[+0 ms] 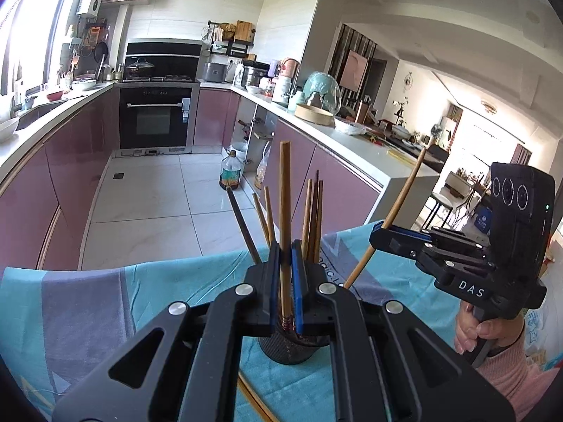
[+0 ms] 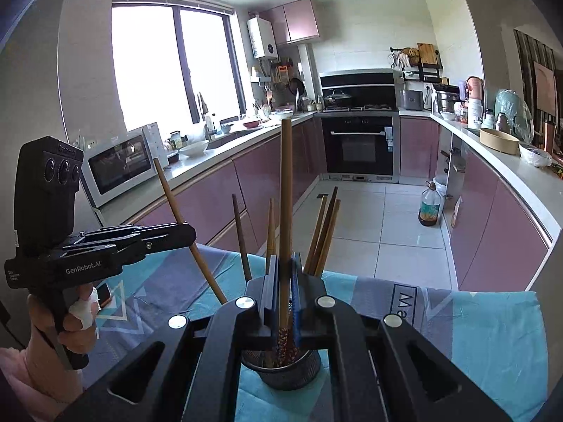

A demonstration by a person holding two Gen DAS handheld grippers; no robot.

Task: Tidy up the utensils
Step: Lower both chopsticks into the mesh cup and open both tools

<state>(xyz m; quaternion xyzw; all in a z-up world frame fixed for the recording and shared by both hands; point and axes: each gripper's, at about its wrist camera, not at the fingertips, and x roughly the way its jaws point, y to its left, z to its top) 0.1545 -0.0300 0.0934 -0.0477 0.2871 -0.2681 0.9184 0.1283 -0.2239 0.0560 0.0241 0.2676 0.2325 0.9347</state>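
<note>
A black mesh holder [image 1: 286,350] [image 2: 288,372] stands on the teal and grey cloth [image 1: 105,299] [image 2: 475,334], with several wooden chopsticks [image 1: 311,218] [image 2: 327,225] leaning in it. My left gripper [image 1: 285,246] is shut on an upright chopstick [image 1: 284,193] right over the holder; its patterned lower end hangs at the holder's mouth. My right gripper [image 2: 285,260] is shut on another upright chopstick [image 2: 285,183] in the same way. Each view shows the other gripper [image 1: 378,232] [image 2: 191,234] from the side, in a hand, with its chopstick [image 1: 404,193] [image 2: 172,193] slanting.
One loose chopstick [image 1: 253,401] lies on the cloth near the holder. A phone [image 2: 103,293] rests on the cloth behind the left hand. Beyond the table's far edge are the tiled kitchen floor, an oil bottle [image 2: 428,207] and purple cabinets [image 2: 492,228].
</note>
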